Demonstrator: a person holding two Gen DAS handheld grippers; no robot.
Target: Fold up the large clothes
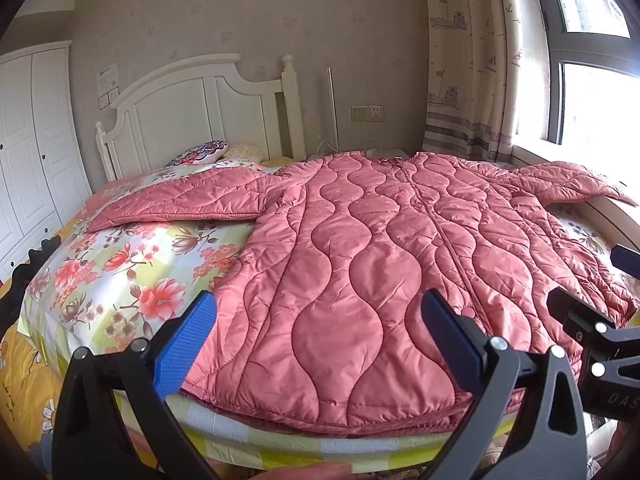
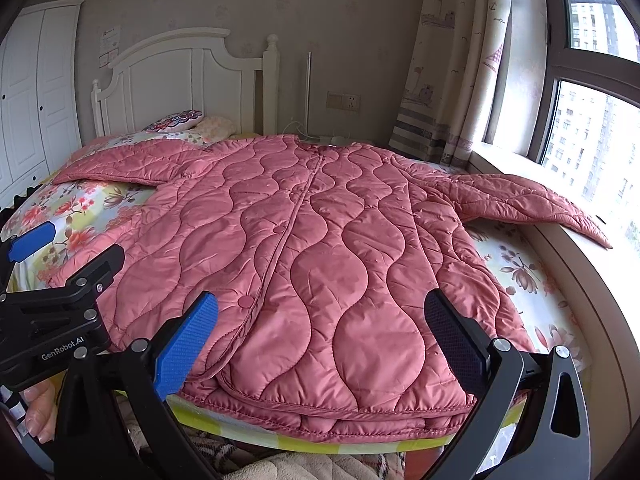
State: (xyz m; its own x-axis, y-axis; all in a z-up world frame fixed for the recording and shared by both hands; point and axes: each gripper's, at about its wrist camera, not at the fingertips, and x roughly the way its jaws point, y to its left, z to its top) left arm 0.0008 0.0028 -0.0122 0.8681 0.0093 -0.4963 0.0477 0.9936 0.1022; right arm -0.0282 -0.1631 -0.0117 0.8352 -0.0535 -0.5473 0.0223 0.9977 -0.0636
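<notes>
White wardrobe doors stand at the far left, beside a white headboard against the wall. A patterned cushion lies at the head of the bed, which is covered by a floral sheet. The pink quilted coat lies flat on the bed, front side up and closed down the middle, hem toward the cameras, collar toward the far wall. Its one sleeve stretches left across the floral sheet; the other sleeve reaches right onto the window ledge.

Left gripper: jaws spread wide and empty, hovering over the left half of the hem, with blue pads facing inward. Right gripper: jaws likewise spread wide, holding nothing, hovering over the right half of the hem near the snap-button placket. In the right wrist view the left gripper appears at the left edge, with part of a hand below it.

At the far right, a curtain printed with ships hangs beside the window; a wall socket sits between headboard and curtain.
</notes>
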